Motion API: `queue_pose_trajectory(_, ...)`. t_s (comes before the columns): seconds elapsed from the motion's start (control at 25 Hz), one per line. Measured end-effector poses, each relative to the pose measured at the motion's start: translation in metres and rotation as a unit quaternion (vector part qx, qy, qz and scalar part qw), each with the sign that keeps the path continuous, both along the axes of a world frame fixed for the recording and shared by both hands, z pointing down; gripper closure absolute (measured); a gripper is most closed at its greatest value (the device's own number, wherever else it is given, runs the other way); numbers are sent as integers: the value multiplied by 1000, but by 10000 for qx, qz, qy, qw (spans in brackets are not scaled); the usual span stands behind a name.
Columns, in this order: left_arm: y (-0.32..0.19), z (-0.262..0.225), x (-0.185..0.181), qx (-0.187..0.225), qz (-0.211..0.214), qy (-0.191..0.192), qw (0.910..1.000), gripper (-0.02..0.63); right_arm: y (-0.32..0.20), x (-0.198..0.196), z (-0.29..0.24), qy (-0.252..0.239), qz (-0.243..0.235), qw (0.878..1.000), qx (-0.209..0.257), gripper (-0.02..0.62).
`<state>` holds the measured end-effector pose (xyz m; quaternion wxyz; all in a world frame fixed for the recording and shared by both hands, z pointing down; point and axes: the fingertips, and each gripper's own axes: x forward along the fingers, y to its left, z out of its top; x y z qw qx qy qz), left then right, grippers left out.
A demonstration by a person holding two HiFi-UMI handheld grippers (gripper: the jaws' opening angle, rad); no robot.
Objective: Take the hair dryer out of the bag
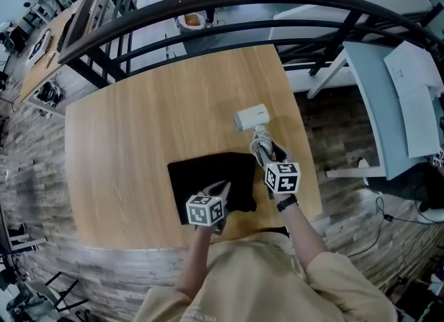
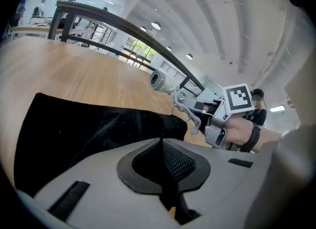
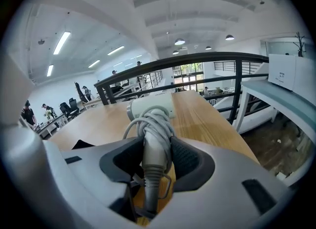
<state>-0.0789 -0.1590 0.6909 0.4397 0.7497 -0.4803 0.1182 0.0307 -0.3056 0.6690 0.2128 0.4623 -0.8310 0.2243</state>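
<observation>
A flat black bag lies on the wooden table near its front edge. My left gripper rests on the bag's near right part and is shut on its fabric; the jaws meet with black cloth pinched between them. The white hair dryer is outside the bag, just beyond its far right corner. Its handle, wrapped in grey cord, stands between the pads of my right gripper, which is shut on it. The dryer's barrel points away over the bare tabletop.
A black curved railing runs beyond the table's far edge. A light blue table with white paper stands at the right, across a gap of wood floor. The table's right edge lies close to my right gripper.
</observation>
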Motion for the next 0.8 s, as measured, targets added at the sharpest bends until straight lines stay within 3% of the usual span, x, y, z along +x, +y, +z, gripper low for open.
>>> queue_pose_trajectory(0.56, -15, 11, -4, -205, 9, 38, 9998, 588, -43, 4, 35, 149, 571, 9977, -327, 422)
queue_pose_trajectory(0.72, -17, 14, -7, -195, -12, 40, 9998, 588, -44, 0, 40, 360, 458, 9973, -449, 422)
queue_pose_trajectory(0.8, -17, 14, -5, -175, -26, 55, 9998, 588, -44, 1, 39, 485, 355, 9973, -425, 383)
